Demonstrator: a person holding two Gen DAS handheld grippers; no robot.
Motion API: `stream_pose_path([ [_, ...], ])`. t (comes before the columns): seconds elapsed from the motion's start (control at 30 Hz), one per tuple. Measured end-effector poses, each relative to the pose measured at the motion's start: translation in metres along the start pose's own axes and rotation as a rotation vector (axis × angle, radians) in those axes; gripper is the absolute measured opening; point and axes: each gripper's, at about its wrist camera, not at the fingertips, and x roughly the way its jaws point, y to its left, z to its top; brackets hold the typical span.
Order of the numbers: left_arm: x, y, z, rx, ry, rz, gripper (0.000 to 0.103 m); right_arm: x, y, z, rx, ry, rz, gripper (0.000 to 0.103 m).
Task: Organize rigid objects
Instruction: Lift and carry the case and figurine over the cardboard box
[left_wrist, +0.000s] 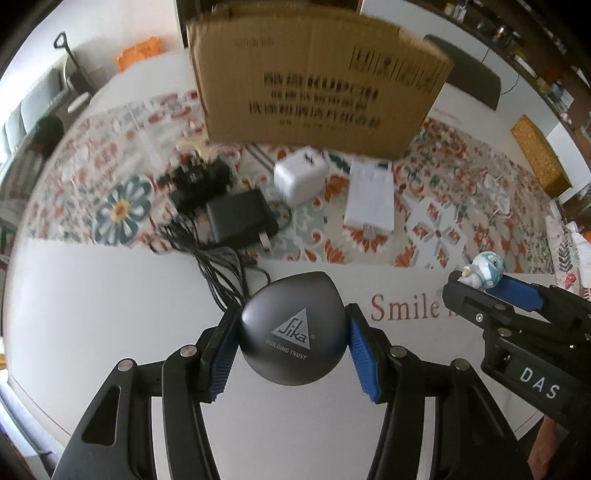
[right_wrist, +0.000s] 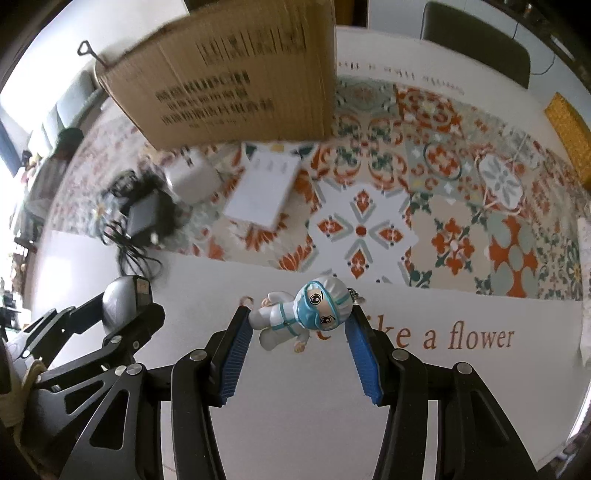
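My left gripper (left_wrist: 293, 332) is shut on a dark grey rounded Sika gadget (left_wrist: 293, 328) and holds it above the white table. My right gripper (right_wrist: 299, 321) is shut on a small figurine in a white suit and blue mask (right_wrist: 303, 314), held crosswise between the blue pads. The figurine also shows at the right of the left wrist view (left_wrist: 484, 271). A cardboard box (left_wrist: 314, 77) stands ahead on the patterned mat. In front of it lie a black adapter with tangled cable (left_wrist: 240, 218), a white plug cube (left_wrist: 301, 175) and a flat white charger (left_wrist: 369, 197).
The patterned mat (right_wrist: 461, 221) covers the far half of the white table (right_wrist: 295, 424), which bears printed words. A dark chair (right_wrist: 476, 40) stands behind the table. A yellow woven item (right_wrist: 569, 125) lies at the far right.
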Motion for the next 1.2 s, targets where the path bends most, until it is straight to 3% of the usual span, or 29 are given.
stream_pose_path([
  [0.63, -0.075, 0.018, 0.069, 0.049, -0.221, -0.007, 0.055, -0.095, 0.032, 0.047, 0.044, -0.265, 0.011, 0.052],
  [1.2, -0.102, 0.022, 0.152, 0.091, -0.342, -0.009, 0.055, -0.122, 0.04, 0.118, 0.068, -0.385, -0.003, 0.052],
])
